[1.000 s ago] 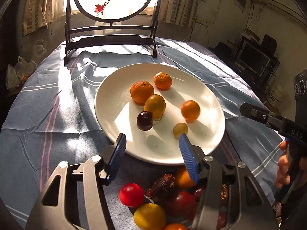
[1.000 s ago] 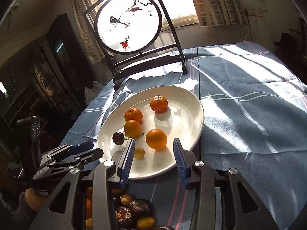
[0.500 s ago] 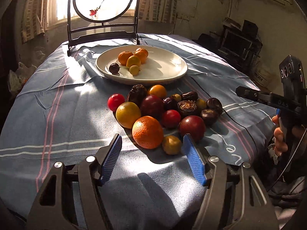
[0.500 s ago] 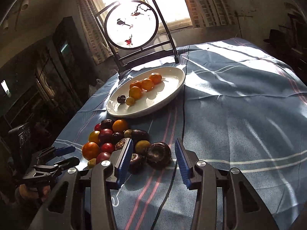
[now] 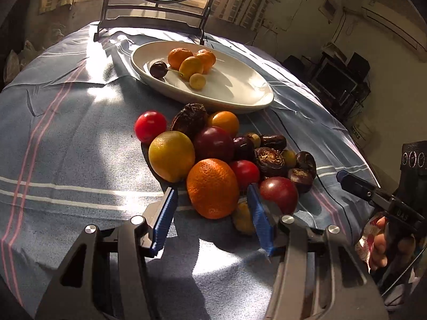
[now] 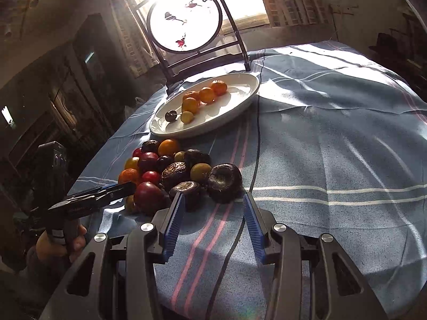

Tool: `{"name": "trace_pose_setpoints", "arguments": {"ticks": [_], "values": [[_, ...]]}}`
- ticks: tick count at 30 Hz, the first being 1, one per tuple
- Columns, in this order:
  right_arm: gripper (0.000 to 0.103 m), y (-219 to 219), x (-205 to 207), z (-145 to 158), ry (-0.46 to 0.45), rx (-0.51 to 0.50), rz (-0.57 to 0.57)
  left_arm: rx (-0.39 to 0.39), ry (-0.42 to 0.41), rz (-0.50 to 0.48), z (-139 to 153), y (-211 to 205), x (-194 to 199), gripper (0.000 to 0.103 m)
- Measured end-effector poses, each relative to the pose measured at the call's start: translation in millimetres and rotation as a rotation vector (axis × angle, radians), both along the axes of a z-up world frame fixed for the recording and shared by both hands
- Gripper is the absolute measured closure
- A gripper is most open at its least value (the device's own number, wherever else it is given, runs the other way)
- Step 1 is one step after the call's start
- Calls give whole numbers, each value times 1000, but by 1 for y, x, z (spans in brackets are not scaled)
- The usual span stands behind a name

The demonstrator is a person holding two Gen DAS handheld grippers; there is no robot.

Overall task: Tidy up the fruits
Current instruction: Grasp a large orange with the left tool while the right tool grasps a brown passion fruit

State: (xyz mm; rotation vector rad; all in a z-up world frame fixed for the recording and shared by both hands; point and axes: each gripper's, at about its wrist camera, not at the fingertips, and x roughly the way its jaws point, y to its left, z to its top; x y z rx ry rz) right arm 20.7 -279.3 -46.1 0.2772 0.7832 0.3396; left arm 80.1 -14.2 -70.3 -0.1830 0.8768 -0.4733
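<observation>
A pile of loose fruit lies on the blue striped tablecloth in front of a white oval plate (image 5: 240, 90) (image 6: 240, 98) that holds several small oranges and a dark cherry. My left gripper (image 5: 210, 200) is open, its blue fingers on either side of the near end of a large orange (image 5: 212, 188), not closed on it. A yellow citrus (image 5: 170, 154) lies left of the orange, a dark red plum (image 5: 279, 193) right of it. My right gripper (image 6: 213, 200) is open and empty, just short of a dark wrinkled fruit (image 6: 224, 182).
A dark stand with a round painted screen (image 6: 185, 24) stands behind the plate. The left gripper also shows at the left of the right wrist view (image 6: 106, 193). The table's round edge falls away at the right, with dark furniture beyond.
Both grippers pulled back from the plate to the near side of the fruit pile. The left gripper has since moved in close around the large orange. Both stay open.
</observation>
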Motion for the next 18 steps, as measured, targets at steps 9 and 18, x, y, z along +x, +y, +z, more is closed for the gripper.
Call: {"name": "trace_pose_setpoints", "arguments": {"ticks": [9, 18], "values": [[60, 8, 17, -10, 33, -73, -16, -2, -54, 15, 15, 18, -20, 68], [59, 44, 41, -13, 58, -352, 53, -3, -95, 39, 31, 32, -30, 68]]}}
